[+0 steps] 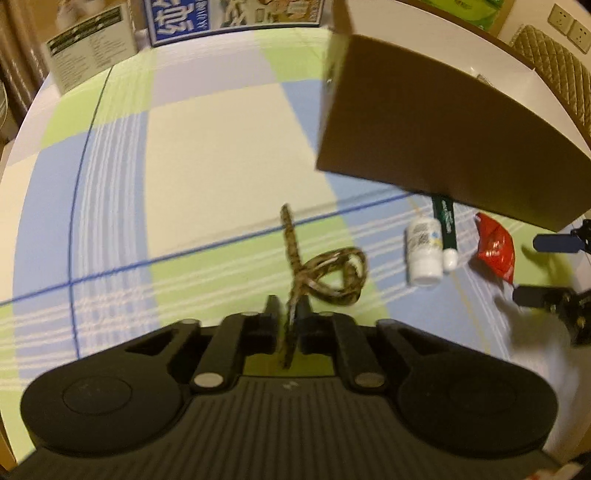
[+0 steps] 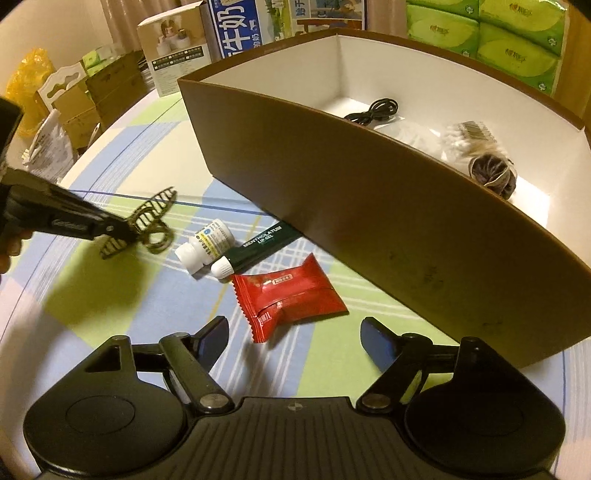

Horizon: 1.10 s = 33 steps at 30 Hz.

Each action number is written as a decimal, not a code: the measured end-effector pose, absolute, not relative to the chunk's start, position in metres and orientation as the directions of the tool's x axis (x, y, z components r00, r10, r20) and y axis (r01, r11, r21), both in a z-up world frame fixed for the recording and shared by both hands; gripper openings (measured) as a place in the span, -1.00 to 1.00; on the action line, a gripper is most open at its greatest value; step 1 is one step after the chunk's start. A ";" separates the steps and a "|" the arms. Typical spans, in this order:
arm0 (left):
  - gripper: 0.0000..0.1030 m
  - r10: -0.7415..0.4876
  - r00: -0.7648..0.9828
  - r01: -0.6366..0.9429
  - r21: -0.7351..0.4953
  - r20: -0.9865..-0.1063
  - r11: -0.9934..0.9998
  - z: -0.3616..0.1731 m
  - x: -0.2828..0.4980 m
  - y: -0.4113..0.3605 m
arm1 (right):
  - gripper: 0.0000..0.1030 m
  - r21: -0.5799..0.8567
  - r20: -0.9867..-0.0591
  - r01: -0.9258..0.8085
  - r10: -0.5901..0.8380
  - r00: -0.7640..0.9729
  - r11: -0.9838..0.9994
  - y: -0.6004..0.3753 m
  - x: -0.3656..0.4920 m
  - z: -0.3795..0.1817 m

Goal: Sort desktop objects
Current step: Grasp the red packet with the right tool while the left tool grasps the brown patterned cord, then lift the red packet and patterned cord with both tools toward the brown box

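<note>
My left gripper (image 1: 289,308) is shut on a brown patterned hair claw clip (image 1: 325,273) and holds it above the tablecloth; the clip also shows in the right wrist view (image 2: 147,225) at the left. My right gripper (image 2: 293,338) is open and empty, just short of a red snack packet (image 2: 286,295). A small white bottle (image 2: 207,245) and a dark green lip gel tube (image 2: 258,247) lie side by side beyond the packet. A brown box (image 2: 332,206) with a white inside stands at the right and holds a black cable (image 2: 373,110), cotton swabs and a dark bundle.
The checked green, blue and cream tablecloth (image 1: 207,155) covers the round table. Cartons and printed boxes (image 2: 177,55) stand along the far edge, and green tissue packs (image 2: 491,26) sit behind the brown box. The right gripper's fingers (image 1: 554,243) show at the right edge of the left wrist view.
</note>
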<state>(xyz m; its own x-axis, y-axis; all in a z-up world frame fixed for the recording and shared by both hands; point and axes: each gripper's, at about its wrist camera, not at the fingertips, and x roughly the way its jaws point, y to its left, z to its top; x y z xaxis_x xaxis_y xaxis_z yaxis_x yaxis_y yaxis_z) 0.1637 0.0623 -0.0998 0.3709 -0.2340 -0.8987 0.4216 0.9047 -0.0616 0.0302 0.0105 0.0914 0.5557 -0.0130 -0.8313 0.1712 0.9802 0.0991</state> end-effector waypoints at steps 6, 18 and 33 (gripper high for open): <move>-0.01 -0.284 0.382 0.476 -0.077 -0.879 0.876 -0.095 0.152 0.058 | 0.54 0.103 -0.834 0.170 -0.008 0.551 0.980 0.010 0.033 0.090; -0.27 -0.278 0.427 0.476 -0.047 -0.861 0.878 -0.109 0.166 0.030 | 0.63 0.099 -0.832 0.194 -0.025 0.554 0.976 0.008 0.027 0.091; -0.27 -0.232 0.447 0.367 -0.060 -0.864 0.928 -0.097 0.159 0.072 | 0.67 0.078 -0.820 0.144 -0.019 0.572 0.986 0.014 0.047 0.081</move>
